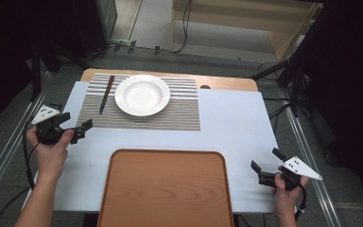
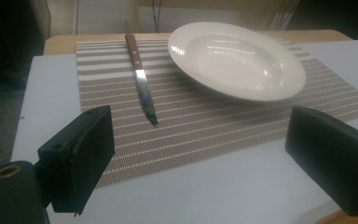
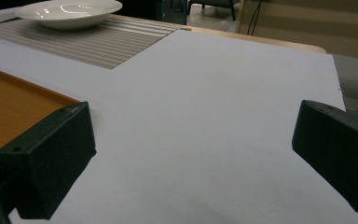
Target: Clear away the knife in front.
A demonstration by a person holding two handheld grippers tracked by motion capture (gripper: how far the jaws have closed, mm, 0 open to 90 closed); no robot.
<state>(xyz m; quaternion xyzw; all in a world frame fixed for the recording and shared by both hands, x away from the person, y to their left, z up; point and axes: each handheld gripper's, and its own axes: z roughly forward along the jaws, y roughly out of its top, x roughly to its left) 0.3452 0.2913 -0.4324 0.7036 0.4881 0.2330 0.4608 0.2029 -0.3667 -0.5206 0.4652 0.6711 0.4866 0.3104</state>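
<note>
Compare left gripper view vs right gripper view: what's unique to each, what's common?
Left gripper view only: the knife, wooden handle away from the camera, blade tip toward it, lying on the striped placemat beside the plate.

Right gripper view only: the wooden tray at left, and a wide bare stretch of the white table cover.

Both: the white plate on the placemat, the table cover, and each view's own two black jaws spread wide with nothing between them.

A white, empty, shallow plate (image 1: 142, 95) sits upright on a grey striped placemat (image 1: 179, 116) at the table's far side. A knife (image 1: 107, 93) with a reddish-brown handle lies flat on the mat, just left of the plate, blade pointing toward the person.
</note>
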